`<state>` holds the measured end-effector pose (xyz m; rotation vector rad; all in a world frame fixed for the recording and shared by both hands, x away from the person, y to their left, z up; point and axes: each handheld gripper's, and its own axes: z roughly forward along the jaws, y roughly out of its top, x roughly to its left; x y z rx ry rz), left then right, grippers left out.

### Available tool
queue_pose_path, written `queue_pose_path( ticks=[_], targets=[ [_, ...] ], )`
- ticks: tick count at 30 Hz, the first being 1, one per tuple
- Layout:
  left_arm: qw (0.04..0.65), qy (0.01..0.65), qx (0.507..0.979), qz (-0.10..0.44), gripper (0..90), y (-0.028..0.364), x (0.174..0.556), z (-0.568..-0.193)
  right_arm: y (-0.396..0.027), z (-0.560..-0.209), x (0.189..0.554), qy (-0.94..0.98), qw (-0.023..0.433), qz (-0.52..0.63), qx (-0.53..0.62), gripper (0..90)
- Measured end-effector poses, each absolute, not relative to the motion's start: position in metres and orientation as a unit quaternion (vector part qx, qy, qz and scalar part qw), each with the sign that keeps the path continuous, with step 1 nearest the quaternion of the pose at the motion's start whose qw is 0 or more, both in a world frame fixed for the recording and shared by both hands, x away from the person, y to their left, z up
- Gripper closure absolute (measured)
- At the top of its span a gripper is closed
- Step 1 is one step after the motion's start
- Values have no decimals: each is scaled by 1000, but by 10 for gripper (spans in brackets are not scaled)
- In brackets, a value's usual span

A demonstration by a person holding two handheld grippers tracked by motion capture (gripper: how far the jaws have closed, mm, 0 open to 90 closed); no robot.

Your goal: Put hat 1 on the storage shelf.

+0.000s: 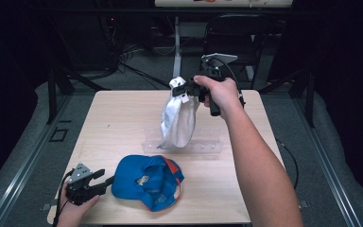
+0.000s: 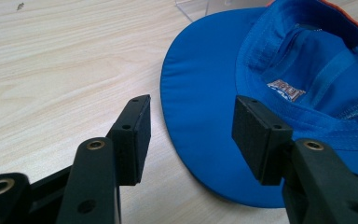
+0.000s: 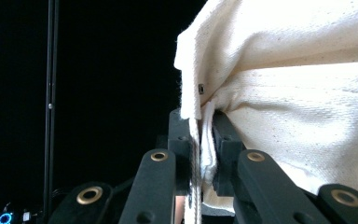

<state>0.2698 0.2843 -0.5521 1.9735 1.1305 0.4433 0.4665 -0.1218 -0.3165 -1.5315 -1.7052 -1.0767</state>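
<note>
Right tool [image 1: 185,88] clamped white cloth cap [image 1: 177,120] by thin edge | left tool [image 1: 103,179] gaped beside blue fabric cap [image 1: 144,182] | risk: edge slipping, cap dropping onto tabletop [image 1: 118,118].

White cap [image 1: 178,118] in the raised right gripper [image 1: 187,88] above the table [image 1: 118,118], blue cap [image 1: 146,182] beside the left gripper [image 1: 103,181].

Light wooden table [image 1: 123,123] on grey floor [image 1: 23,156]; dark chair [image 1: 236,28] at twelve o'clock; surroundings unlit.
</note>
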Motion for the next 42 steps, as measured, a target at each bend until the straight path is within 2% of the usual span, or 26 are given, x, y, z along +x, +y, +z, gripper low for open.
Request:
queue_pose_path(
  ticks=[17,28,34,42],
  targets=[
    [402,446,781,172,478,284,272,-553,-107,-324,487,-625,284,-422,-592,813],
    [411,431,786,164,476,275,268,-548,-94,-336,483,-641,298,-415,-573,813],
    [430,407,789,163,467,261,272,-531,-97,-337,478,-639,297,-417,-574,813],
    [447,372,792,183,447,224,296,-508,-102,-335,474,-643,292,-418,-571,812]
  ],
)
